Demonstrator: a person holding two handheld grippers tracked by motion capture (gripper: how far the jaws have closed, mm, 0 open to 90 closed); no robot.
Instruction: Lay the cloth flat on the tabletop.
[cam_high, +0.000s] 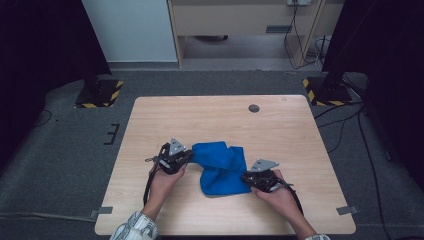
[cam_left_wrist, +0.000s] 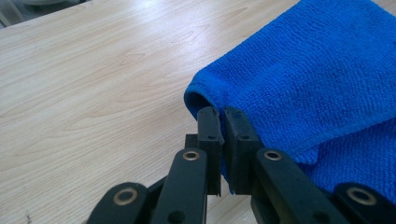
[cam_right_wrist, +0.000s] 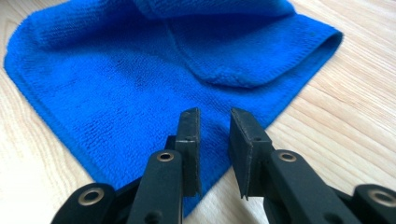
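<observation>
A crumpled blue cloth (cam_high: 220, 167) lies on the wooden table (cam_high: 210, 115), between my two grippers. My left gripper (cam_high: 190, 156) is at the cloth's left end. In the left gripper view its jaws (cam_left_wrist: 222, 119) are shut on a folded edge of the blue cloth (cam_left_wrist: 317, 79), which is pinched between the pads. My right gripper (cam_high: 246, 177) is at the cloth's near right corner. In the right gripper view its jaws (cam_right_wrist: 215, 121) stand a little apart over that corner of the cloth (cam_right_wrist: 116, 79). A gap shows between the pads, and the cloth lies flat under them.
A dark round grommet (cam_high: 254, 108) sits near the table's far edge. Two black stands with yellow-and-black striped bases (cam_high: 100, 92) (cam_high: 325, 90) flank the table's far corners. Cables (cam_high: 345, 125) run on the floor at the right.
</observation>
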